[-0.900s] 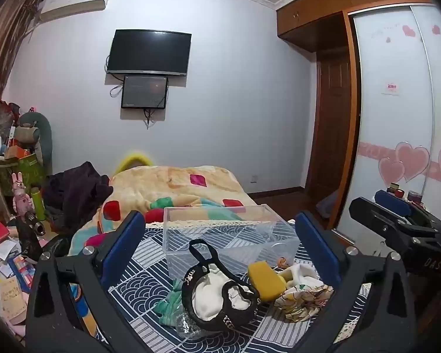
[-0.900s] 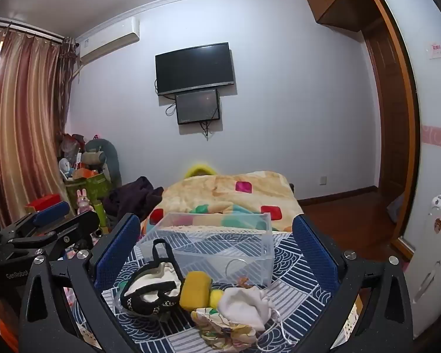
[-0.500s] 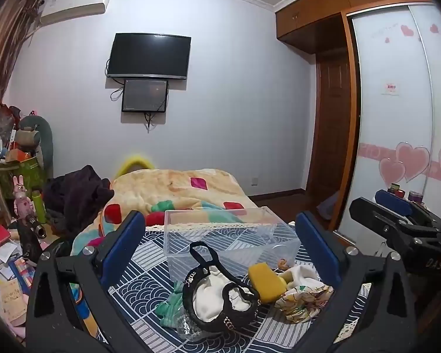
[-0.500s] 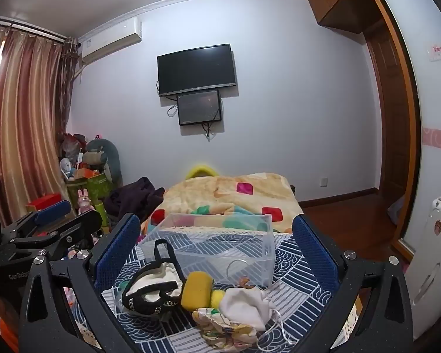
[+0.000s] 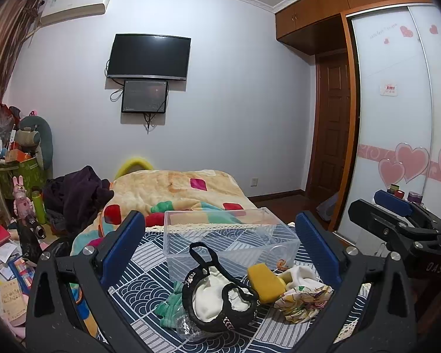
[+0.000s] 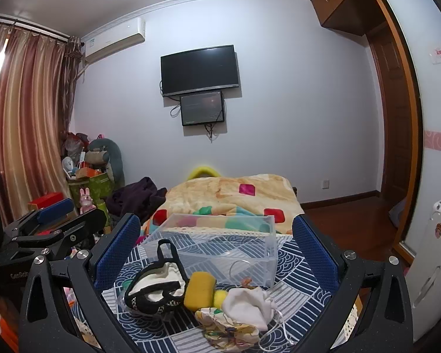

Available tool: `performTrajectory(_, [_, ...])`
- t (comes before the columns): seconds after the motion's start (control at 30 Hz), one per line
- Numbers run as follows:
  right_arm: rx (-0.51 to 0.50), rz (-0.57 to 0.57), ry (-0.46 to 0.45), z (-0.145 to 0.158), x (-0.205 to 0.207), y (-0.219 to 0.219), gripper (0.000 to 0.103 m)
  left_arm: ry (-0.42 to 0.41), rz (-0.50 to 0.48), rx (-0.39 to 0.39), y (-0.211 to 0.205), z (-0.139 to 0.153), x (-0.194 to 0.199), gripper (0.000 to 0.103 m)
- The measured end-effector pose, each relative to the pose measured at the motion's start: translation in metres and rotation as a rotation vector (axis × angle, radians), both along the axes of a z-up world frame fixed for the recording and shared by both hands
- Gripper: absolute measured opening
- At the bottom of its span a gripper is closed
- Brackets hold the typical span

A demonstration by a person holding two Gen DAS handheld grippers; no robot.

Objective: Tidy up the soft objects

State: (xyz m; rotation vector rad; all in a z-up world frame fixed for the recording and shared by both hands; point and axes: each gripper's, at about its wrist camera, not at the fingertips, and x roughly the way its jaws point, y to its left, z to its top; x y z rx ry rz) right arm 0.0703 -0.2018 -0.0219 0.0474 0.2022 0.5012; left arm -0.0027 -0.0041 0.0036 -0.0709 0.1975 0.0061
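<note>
Clear plastic box (image 5: 229, 235) behind yellow sponge (image 5: 266, 282), both claws wide

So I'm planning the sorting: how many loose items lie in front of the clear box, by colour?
Black and white: 1, a black-trimmed pouch
Yellow: 1, a sponge
White: 1, a drawstring bag
Floral print: 1, a cloth
Green: 1, a crumpled fabric
Total: 5, all outside the clear plastic box. Smaller bits may be hidden in the pile.

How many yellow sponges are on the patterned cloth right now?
2: a big yellow sponge beside the black-trimmed bag, and a smaller yellow piece tucked against the white pouch. Others may be hidden under fabric.
</note>
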Motion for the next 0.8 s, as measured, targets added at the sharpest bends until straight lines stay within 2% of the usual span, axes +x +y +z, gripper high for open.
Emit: performTrajectory(0.8, [0.0, 0.002, -0.008, 0.0005, -0.0024, 0.0029, 0.103, -0.003, 0.004, 0.005, -0.0008, -0.0005, -0.0013, 0.103])
